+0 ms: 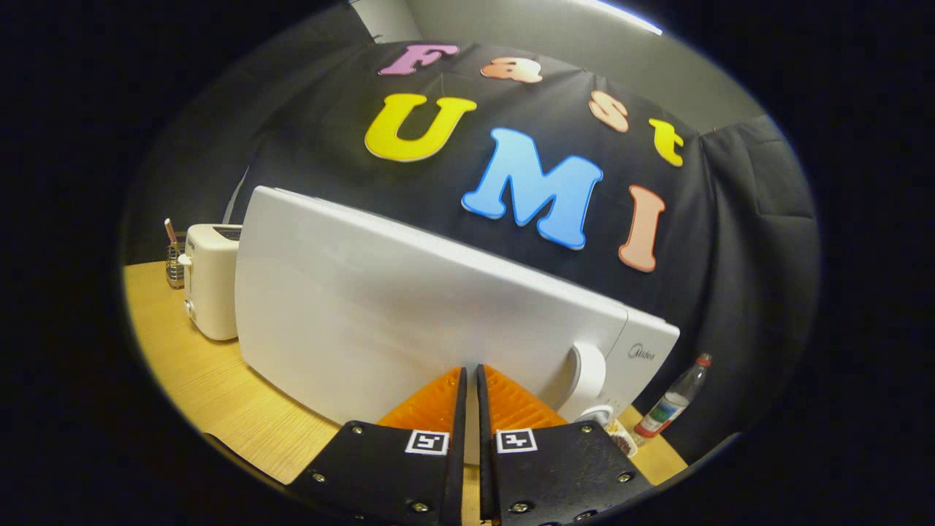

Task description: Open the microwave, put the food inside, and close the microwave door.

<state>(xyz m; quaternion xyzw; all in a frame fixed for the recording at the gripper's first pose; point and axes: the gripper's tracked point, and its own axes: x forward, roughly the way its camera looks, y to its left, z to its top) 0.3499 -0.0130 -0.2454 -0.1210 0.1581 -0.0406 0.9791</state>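
Note:
A white microwave (409,307) stands on the wooden table, its door face turned toward me and looking closed. A rounded white handle (588,380) sits near the door's right edge, beside the control panel. My gripper (472,376) is shut, its two fingers pressed together with nothing between them. The fingertips sit right at the lower part of the door, left of the handle. I cannot tell whether they touch the door. A small printed item (621,436), possibly the food, lies on the table below the handle, partly hidden by the right finger.
A white toaster (210,281) stands left of the microwave, with a wire holder (174,263) behind it. A clear bottle with a red cap (676,400) stands to the right of the microwave. The wooden table (212,387) runs below the door.

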